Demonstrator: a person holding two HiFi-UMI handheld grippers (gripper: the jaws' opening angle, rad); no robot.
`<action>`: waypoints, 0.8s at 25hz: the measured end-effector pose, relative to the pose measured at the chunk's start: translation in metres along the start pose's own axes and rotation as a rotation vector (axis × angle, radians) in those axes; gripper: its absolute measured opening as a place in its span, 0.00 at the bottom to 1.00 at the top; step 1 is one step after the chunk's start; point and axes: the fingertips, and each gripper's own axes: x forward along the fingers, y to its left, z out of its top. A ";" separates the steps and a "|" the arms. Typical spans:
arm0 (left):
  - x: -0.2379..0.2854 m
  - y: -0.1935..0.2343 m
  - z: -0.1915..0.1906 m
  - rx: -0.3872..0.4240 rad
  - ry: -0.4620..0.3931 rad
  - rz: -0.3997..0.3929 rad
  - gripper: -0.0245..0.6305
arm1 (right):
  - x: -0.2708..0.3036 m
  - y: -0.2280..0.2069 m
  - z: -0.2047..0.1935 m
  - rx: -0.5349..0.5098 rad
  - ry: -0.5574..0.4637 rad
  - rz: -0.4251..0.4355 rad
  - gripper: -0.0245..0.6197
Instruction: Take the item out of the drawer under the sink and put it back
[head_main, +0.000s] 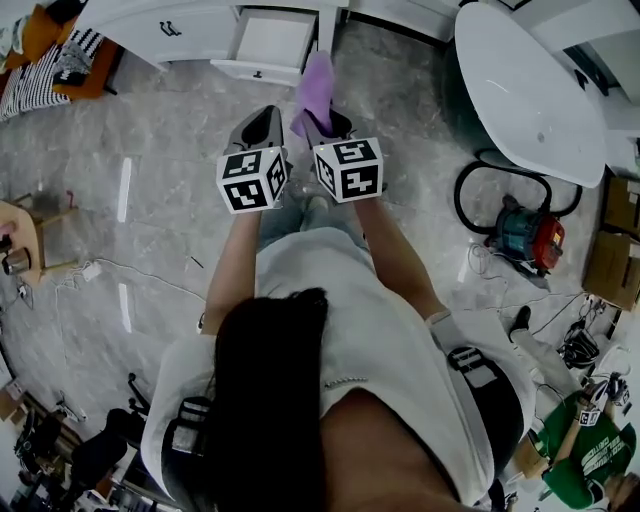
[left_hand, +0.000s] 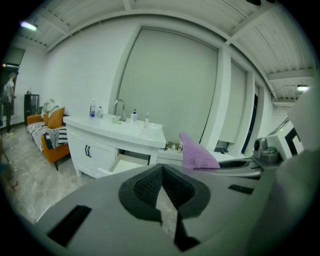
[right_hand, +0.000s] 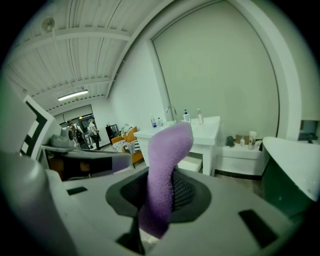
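A purple cloth (head_main: 318, 85) stands up from my right gripper (head_main: 320, 122), whose jaws are shut on its lower end; in the right gripper view the cloth (right_hand: 167, 165) fills the gap of that gripper (right_hand: 164, 186). My left gripper (head_main: 262, 122) is beside it on the left, its pads meeting at the tip with nothing between them (left_hand: 162, 169). Ahead stands the white sink cabinet (head_main: 170, 30) with its drawer (head_main: 268, 45) pulled open. The drawer (left_hand: 127, 164) shows under the basin, and the cloth (left_hand: 197, 155) to the right.
A white bathtub (head_main: 530, 90) lies to the right, with a red and blue vacuum cleaner (head_main: 530, 232) and its hose on the floor below it. An orange sofa (head_main: 50, 60) is at the far left, a small wooden table (head_main: 20, 240) nearer. Another person (head_main: 585, 450) crouches bottom right.
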 end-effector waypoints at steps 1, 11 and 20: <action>0.002 0.001 0.002 0.006 -0.004 0.003 0.04 | 0.002 -0.001 0.000 0.000 0.002 0.001 0.20; 0.049 0.036 0.016 0.003 -0.016 0.006 0.04 | 0.049 -0.020 0.023 -0.020 -0.009 -0.016 0.20; 0.111 0.084 0.054 -0.005 -0.009 -0.008 0.04 | 0.125 -0.033 0.062 -0.027 0.009 -0.019 0.20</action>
